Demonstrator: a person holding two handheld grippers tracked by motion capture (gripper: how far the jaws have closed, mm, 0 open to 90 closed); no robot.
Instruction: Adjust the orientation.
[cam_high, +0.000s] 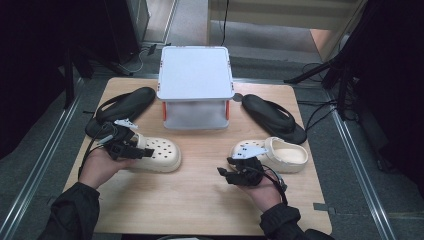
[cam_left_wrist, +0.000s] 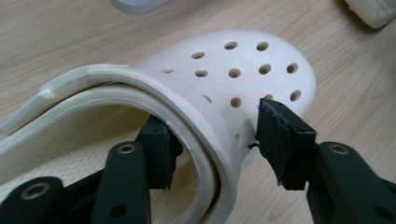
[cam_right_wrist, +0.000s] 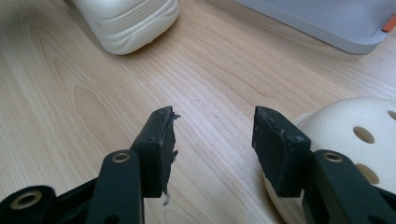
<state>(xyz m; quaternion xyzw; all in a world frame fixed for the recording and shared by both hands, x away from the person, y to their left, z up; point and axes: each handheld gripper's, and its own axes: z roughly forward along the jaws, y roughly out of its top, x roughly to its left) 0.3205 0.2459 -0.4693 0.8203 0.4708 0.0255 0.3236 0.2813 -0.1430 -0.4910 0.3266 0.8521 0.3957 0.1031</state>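
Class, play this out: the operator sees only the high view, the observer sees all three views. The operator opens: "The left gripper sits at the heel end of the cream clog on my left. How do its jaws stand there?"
Observer: The left gripper straddles the upper wall of the left clog. One jaw is inside the foot opening and the other is outside, by the holed toe cap.
Operator: And the other one, by the second clog?
Observer: The right gripper is open over the bare table. The toe of the right clog lies just beside one jaw, not between them.
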